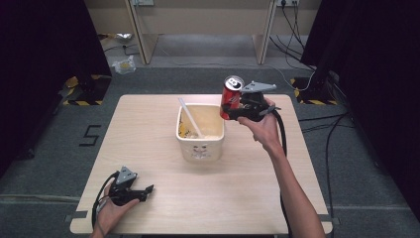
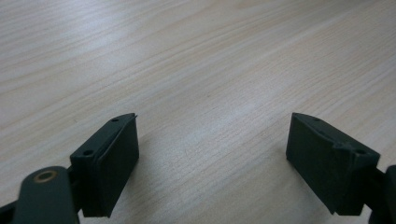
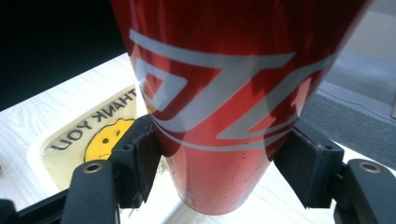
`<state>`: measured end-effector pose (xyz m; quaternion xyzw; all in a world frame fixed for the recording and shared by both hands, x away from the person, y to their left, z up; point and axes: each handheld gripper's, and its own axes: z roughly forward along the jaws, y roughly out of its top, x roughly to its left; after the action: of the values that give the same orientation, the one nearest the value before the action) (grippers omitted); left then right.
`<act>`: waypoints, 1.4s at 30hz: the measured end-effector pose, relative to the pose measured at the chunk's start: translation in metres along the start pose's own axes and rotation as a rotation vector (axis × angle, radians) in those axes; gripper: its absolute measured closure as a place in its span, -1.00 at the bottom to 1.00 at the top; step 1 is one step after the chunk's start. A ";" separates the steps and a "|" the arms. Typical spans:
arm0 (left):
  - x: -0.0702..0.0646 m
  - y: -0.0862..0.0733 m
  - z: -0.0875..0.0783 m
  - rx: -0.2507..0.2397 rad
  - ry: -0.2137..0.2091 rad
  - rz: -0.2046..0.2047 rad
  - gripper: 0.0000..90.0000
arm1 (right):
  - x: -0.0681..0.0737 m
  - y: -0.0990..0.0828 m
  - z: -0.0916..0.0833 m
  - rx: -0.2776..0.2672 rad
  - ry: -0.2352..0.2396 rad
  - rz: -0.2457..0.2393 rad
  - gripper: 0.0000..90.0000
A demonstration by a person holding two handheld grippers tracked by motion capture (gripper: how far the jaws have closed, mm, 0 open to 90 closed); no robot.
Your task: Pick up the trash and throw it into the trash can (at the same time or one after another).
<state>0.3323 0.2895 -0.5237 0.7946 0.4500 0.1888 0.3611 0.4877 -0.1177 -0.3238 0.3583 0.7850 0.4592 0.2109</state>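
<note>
Red aluminium sits clamped between the black jaws of the right gripper [image 3: 219, 163]: a soda can [image 3: 229, 93], pinched at both sides and held in the air, tilted, just beside the far right corner of a cream tub [image 1: 200, 144]. The tub stands mid-table with a white utensil [image 1: 190, 117] leaning in it and a "THANK YOU" smiley label [image 3: 100, 133] inside. Near the front left corner, the left gripper [image 2: 212, 161] rests low over the bare wooden table [image 2: 196, 60], jaws spread wide, holding nothing
</note>
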 end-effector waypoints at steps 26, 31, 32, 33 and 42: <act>0.000 0.000 0.000 0.001 0.000 0.003 -0.64 | 0.044 0.004 0.044 0.063 0.099 -0.062 -0.24; 0.000 0.000 0.000 -0.001 0.001 0.002 -0.64 | 0.048 0.001 0.050 0.084 0.114 -0.070 -0.25; 0.000 0.000 0.000 0.000 0.000 0.002 -0.64 | 0.049 0.001 0.051 0.090 0.121 -0.063 -0.25; 0.000 0.000 0.000 0.000 0.000 0.002 -0.64 | 0.050 0.000 0.053 0.093 0.131 -0.061 -0.25; 0.000 0.000 0.000 -0.001 0.001 0.002 -0.64 | 0.057 -0.011 0.065 0.142 0.178 -0.055 -0.25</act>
<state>0.3322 0.2895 -0.5238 0.7948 0.4494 0.1898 0.3610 0.4893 -0.0405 -0.3654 0.3084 0.8409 0.4263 0.1270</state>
